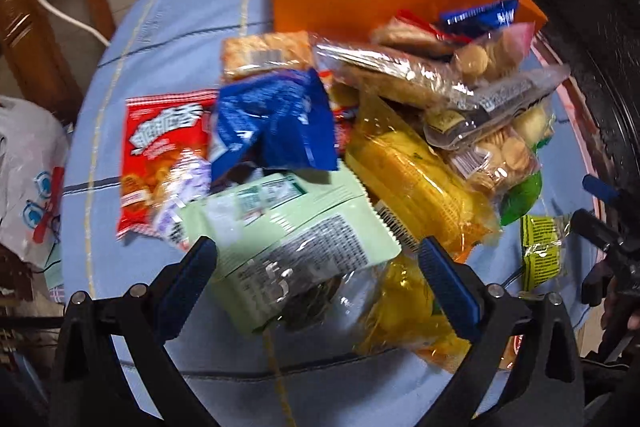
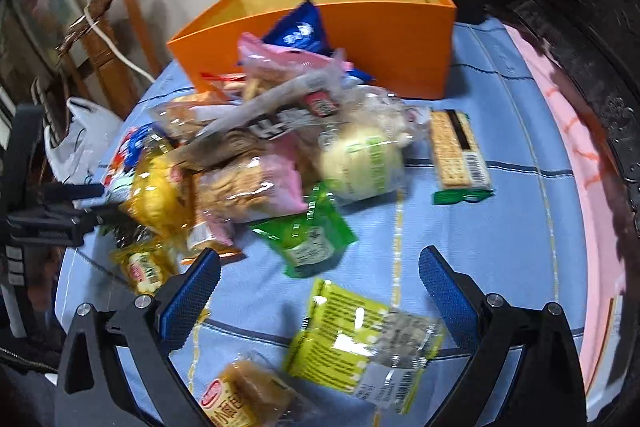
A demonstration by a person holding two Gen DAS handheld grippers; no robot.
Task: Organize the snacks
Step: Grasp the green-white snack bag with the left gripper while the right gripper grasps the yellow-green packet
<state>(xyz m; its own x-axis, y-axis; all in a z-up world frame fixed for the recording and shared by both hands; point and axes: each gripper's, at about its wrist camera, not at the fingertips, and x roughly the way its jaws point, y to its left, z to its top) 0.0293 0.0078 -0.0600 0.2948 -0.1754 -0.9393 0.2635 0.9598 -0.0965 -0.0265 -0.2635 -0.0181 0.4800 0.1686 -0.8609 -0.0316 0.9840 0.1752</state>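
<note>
- Clearly, the biggest thing before you is the orange box (image 2: 384, 39), open-topped at the upper centre of the right wrist view. It looks stiff-walled and, as far as the inside shows, empty, so I judge it the bin for the snacks.
- The snack pile (image 2: 260, 147) sits just in front of the box on the blue checked cloth (image 2: 500, 227). It is all crinkly film bags: light, soft and slippery, and the biscuits inside will probably crush. Pinch a sealed edge or a corner, not the middle.
- Your left gripper (image 1: 316, 259) has its jaws wide apart, straddling the pale green packet (image 1: 296, 227) at lower centre of the left wrist view. The packet looks flat and floppy; take it by its serrated end.
- Your right gripper (image 2: 320, 267) is also spread, clamping nothing, with the yellow-green packet (image 2: 356, 339) lying loose between and below its fingers.
- The cracker sleeve (image 2: 460, 151) at right centre lies alone; it is stiffer but brittle.
- Open cloth lies to the right of the pile. The table edge curves along the left side and the pink border on the right, so mind bags sliding off.
</note>
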